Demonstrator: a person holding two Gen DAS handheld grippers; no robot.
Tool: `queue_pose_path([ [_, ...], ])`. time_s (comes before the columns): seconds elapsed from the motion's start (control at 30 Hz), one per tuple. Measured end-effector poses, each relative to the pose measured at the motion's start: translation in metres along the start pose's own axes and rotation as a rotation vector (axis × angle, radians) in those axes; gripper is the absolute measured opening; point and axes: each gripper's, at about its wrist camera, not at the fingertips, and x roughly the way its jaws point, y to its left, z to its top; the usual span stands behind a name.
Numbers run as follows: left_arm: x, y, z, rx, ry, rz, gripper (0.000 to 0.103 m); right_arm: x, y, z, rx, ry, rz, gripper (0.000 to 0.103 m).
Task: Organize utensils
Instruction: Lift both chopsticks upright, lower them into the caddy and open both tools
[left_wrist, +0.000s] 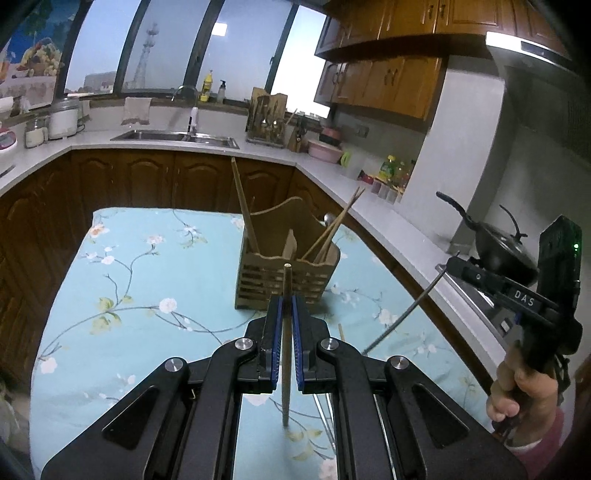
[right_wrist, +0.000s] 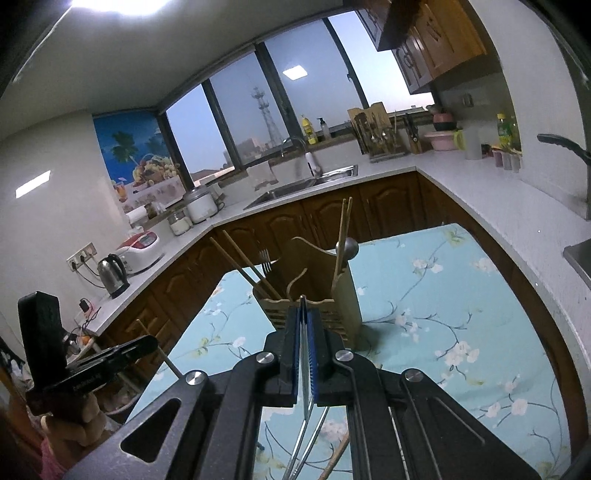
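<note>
A wooden utensil holder (left_wrist: 284, 273) stands on the floral blue tablecloth (left_wrist: 147, 295); it also shows in the right wrist view (right_wrist: 332, 314). It holds chopsticks (left_wrist: 243, 206), a fork (right_wrist: 265, 260) and a spoon (right_wrist: 349, 248). My left gripper (left_wrist: 287, 306) is shut on a wooden chopstick (left_wrist: 286, 332), held upright just in front of the holder. My right gripper (right_wrist: 303, 317) is shut on a thin metal utensil (right_wrist: 304, 369), its tip near the holder's front rim. The right gripper also shows in the left wrist view (left_wrist: 458, 266), holding its metal utensil (left_wrist: 406, 310) at a slant.
More utensils lie on the cloth below the right gripper (right_wrist: 317, 443). Kitchen counters (left_wrist: 388, 218) wrap around the table, with a sink (left_wrist: 177, 136), a black wok (left_wrist: 502, 247), a kettle (right_wrist: 112, 275) and a rice cooker (right_wrist: 140, 251).
</note>
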Motion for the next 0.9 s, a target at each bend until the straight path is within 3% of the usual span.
queue_pose_path([
  [0.53, -0.007, 0.004, 0.026, -0.016, -0.087, 0.003, 0.005, 0.001, 0.004, 0.012, -0.014, -0.012, -0.001, 0.004],
  [0.9, -0.002, -0.007, 0.103, 0.026, -0.246, 0.003, 0.005, 0.016, 0.01, 0.076, -0.063, -0.099, -0.002, 0.004],
])
